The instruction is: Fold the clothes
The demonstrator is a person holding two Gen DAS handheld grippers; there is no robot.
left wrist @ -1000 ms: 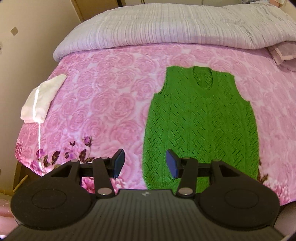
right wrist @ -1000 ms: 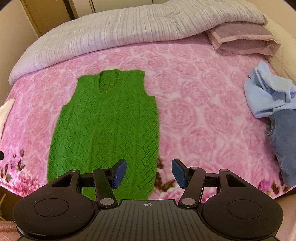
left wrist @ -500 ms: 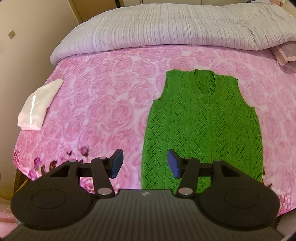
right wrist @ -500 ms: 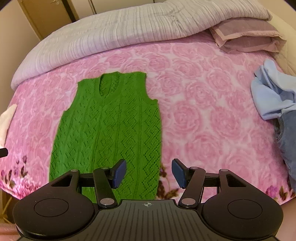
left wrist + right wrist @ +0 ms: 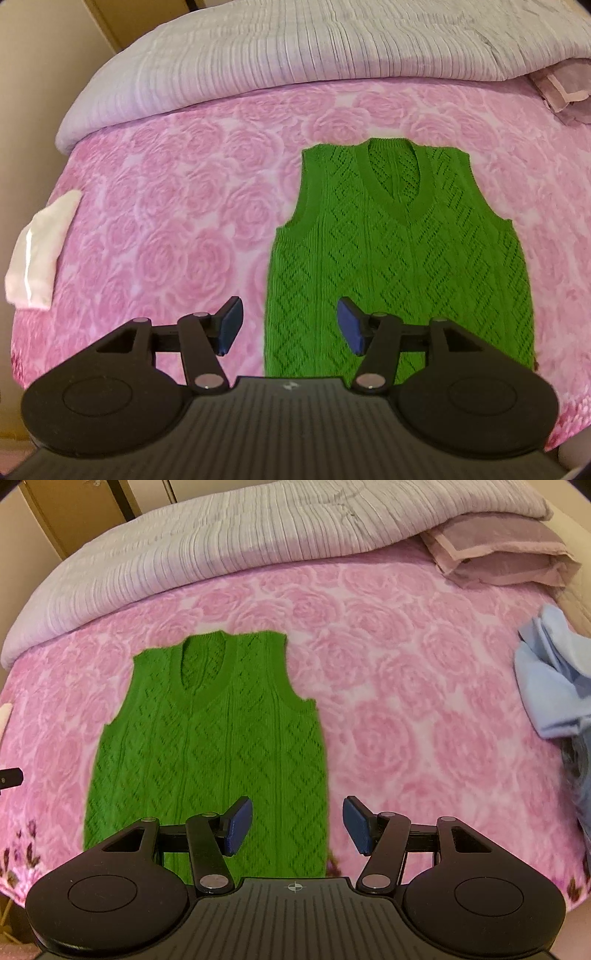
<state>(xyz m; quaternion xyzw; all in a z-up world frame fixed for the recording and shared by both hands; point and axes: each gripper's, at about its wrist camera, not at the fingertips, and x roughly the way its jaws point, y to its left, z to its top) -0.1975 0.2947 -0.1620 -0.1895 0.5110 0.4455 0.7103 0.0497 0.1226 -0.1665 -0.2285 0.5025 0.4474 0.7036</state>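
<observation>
A green knitted sleeveless vest (image 5: pixel 399 258) lies flat on the pink rose bedspread (image 5: pixel 184 206), neck away from me; it also shows in the right wrist view (image 5: pixel 210 746). My left gripper (image 5: pixel 290 330) is open and empty, hovering over the vest's lower left edge. My right gripper (image 5: pixel 297 825) is open and empty, hovering over the vest's lower right edge. The vest's bottom hem is hidden behind both gripper bodies.
A grey quilt (image 5: pixel 295 55) is bunched along the far side. A folded white cloth (image 5: pixel 37 251) lies at the bed's left edge. A mauve pillow (image 5: pixel 498 554) sits back right. Light blue clothing (image 5: pixel 550 679) and denim (image 5: pixel 580 775) lie at the right.
Both grippers have moved forward over the bed, so the vest looks larger and nearer. Both jaws stay open; the vest has not moved.
</observation>
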